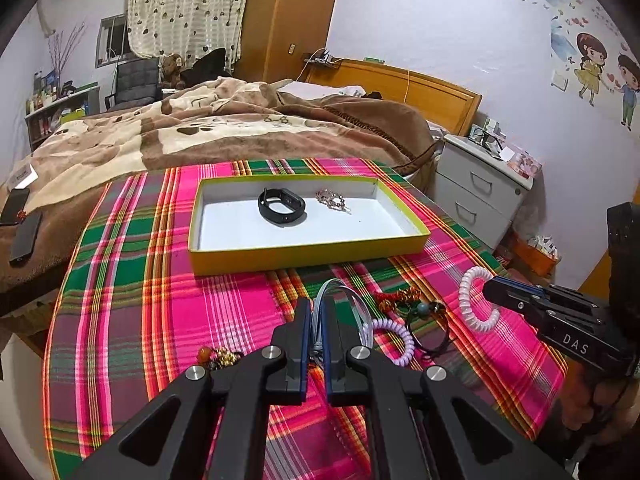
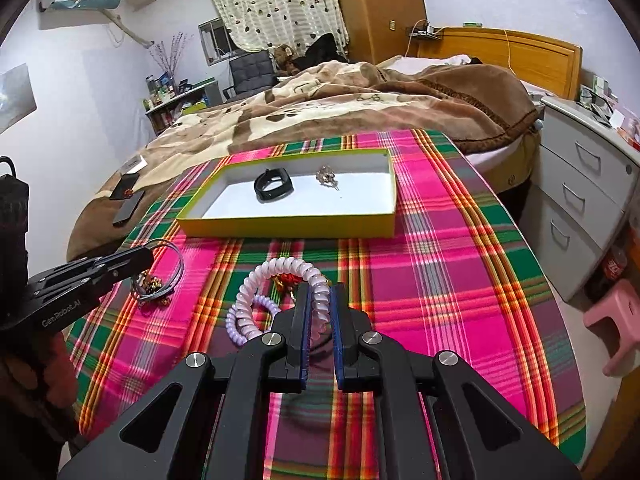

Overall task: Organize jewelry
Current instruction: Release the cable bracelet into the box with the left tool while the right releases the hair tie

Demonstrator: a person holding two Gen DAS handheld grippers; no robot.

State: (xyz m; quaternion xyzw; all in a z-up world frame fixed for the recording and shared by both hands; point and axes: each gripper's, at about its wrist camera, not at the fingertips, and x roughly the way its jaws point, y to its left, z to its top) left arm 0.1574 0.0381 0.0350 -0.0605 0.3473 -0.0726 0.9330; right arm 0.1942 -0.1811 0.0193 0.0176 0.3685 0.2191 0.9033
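A yellow tray (image 1: 304, 247) with a white floor sits on the plaid cloth; it also shows in the right wrist view (image 2: 288, 227). In it lie a black wristband (image 1: 282, 206) and a silver chain (image 1: 331, 200). My left gripper (image 1: 317, 306) is shut on a pale blue wire bangle (image 1: 362, 312), held above the cloth. My right gripper (image 2: 320, 292) is shut on a white coil bracelet (image 2: 280, 270), lifted off the cloth. A lilac coil bracelet (image 1: 394, 338), a red and gold ornament (image 1: 400, 298) and an amber bead piece (image 1: 218, 356) lie on the cloth.
A black cord bracelet with beads (image 1: 428, 320) lies beside the lilac coil. A bed with a brown blanket (image 1: 224, 128) stands behind the table. A white drawer unit (image 2: 580, 184) and a pink stool (image 2: 616, 320) stand to the right.
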